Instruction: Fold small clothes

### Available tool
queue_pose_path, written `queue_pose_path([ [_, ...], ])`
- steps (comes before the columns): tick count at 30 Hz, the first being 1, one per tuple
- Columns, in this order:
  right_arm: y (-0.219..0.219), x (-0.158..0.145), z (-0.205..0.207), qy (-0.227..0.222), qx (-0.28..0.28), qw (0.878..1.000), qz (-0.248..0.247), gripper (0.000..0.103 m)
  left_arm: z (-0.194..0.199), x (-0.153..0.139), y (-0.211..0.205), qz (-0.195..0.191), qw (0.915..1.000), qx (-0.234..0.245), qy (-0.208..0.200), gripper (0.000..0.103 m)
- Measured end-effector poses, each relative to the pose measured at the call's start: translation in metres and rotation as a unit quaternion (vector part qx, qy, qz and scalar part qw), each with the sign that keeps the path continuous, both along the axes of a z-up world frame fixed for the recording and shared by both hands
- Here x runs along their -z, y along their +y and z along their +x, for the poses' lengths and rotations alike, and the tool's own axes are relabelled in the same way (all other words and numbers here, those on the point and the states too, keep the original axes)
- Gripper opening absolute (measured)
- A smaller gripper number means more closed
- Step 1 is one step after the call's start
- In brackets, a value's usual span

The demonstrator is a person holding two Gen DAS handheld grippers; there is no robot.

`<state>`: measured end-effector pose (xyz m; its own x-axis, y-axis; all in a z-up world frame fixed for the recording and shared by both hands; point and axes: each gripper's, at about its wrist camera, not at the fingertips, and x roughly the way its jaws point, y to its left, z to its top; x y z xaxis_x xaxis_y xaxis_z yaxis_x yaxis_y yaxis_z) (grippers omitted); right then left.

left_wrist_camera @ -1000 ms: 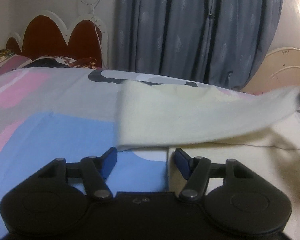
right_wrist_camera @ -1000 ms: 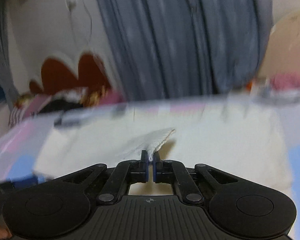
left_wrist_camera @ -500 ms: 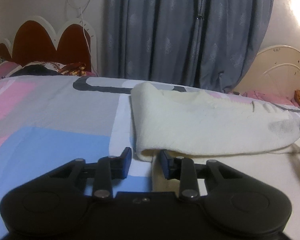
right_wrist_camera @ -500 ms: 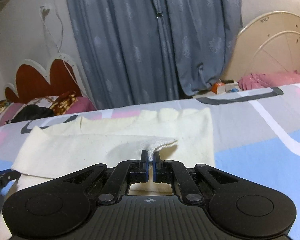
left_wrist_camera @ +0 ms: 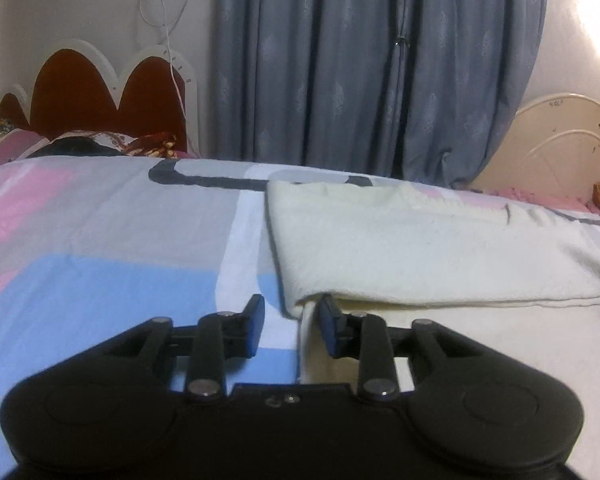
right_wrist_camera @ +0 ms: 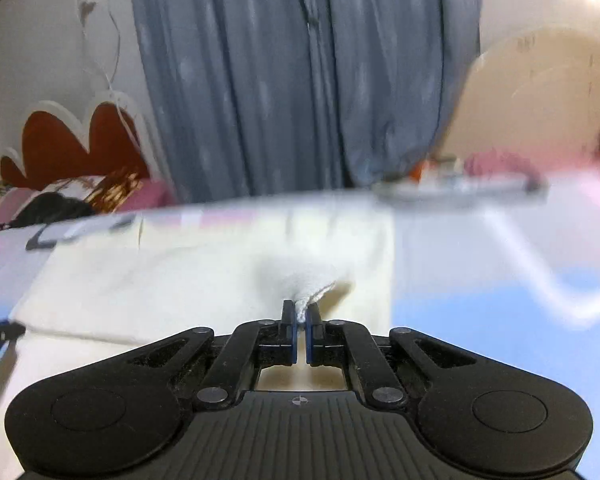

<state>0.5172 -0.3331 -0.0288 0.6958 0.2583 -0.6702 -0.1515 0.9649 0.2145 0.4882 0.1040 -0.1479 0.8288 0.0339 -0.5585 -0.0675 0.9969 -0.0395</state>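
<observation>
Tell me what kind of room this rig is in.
Almost certainly a bedroom: a made bed with a patterned bedsheet, a scalloped red headboard with pillows at its foot, and long grey-blue curtains behind.

Folded cloth (left_wrist_camera: 420, 256) lies on bed (left_wrist_camera: 100, 280) before curtain (left_wrist_camera: 360, 68).

Both tools look alike — the left gripper (left_wrist_camera: 290, 330) and right gripper (right_wrist_camera: 300, 330) have matte black bodies with two round bulges, silver rivets at the linkage arms and blue finger pads. The right one's top is ribbed — with a small crosshair mark.
</observation>
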Motion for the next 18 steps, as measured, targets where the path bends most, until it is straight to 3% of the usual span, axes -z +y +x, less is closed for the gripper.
queue_pose_path([
  [4, -0.005, 0.014, -0.002, 0.010, 0.014, 1.000, 0.011, 0.003, 0.003, 0.000, 0.000, 0.001, 1.0000, 0.005, 0.006, 0.031],
  [11, -0.013, -0.003, -0.003, -0.027, 0.014, 1.000, 0.005, 0.003, 0.006, 0.003, 0.003, -0.002, 1.0000, 0.003, 0.009, 0.032],
  [13, -0.014, 0.004, 0.002, -0.003, 0.018, 1.000, -0.005, 0.003, 0.007, 0.002, 0.003, 0.000, 0.9999, 0.004, 0.010, 0.031],
  [16, -0.014, -0.005, -0.007, -0.025, 0.011, 1.000, 0.000, 0.003, 0.007, 0.003, 0.003, 0.001, 0.9999, 0.005, 0.014, 0.032],
  [18, -0.011, 0.005, -0.003, -0.005, 0.006, 1.000, -0.018, 0.003, 0.009, 0.003, 0.003, 0.002, 0.9998, 0.008, 0.019, 0.032],
])
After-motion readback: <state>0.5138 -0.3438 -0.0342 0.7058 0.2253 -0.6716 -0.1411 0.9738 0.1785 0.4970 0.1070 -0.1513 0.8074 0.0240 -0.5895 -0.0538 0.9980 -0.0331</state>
